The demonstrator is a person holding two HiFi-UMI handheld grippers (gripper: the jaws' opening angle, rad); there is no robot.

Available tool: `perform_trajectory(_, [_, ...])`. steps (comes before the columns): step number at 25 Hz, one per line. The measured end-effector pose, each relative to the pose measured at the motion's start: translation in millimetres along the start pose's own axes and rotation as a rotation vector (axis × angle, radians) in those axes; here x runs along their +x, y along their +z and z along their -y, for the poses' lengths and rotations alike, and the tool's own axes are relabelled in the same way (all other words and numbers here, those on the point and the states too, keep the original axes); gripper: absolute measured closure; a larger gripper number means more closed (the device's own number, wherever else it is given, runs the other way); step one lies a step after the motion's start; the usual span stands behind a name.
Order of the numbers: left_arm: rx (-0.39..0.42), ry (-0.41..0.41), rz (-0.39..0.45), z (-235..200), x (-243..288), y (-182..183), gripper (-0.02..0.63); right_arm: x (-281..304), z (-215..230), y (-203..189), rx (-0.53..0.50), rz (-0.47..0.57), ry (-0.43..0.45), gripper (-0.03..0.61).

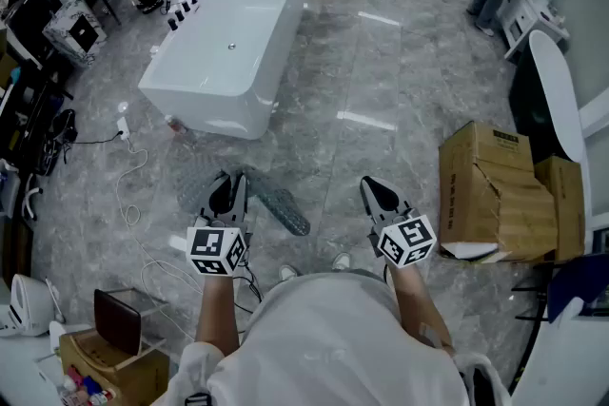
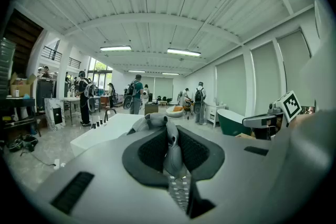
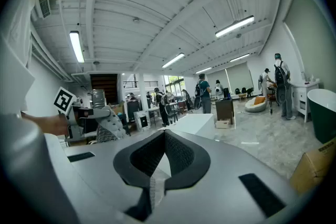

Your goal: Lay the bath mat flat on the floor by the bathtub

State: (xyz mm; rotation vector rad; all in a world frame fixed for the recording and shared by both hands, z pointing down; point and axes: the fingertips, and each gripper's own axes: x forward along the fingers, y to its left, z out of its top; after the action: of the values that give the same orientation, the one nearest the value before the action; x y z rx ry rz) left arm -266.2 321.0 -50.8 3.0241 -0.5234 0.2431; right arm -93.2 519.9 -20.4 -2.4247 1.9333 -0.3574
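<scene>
Left gripper [image 1: 228, 193], lower left, clamps the grey bath mat [image 1: 281, 204] (bunched) below the bathtub [image 1: 228, 52]; right gripper [image 1: 378, 192] closed, empty.

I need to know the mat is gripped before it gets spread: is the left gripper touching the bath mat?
Touching. The left gripper view shows the left gripper with its jaws closed on a grey fold of the bath mat.

The floor [image 1: 381, 81] is gleaming like polished grey stone, the tub [image 1: 238, 33] is shining smooth white, the mat [image 1: 282, 204] is looking bumpy, perhaps rubbery, and the boxes [image 1: 487, 181] are showing matt cardboard.
</scene>
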Motion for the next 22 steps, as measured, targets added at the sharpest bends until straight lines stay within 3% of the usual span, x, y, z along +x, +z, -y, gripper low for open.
perform_trajectory(13, [-0.063,-0.009,-0.029,85,58,0,0.56,-51,93,12,0.044,0.05,0.002,0.552])
perform_trajectory(22, [-0.086,0.0,-0.075,115,99,-6,0.558,-62,159,5,0.091,0.035,-0.018,0.552])
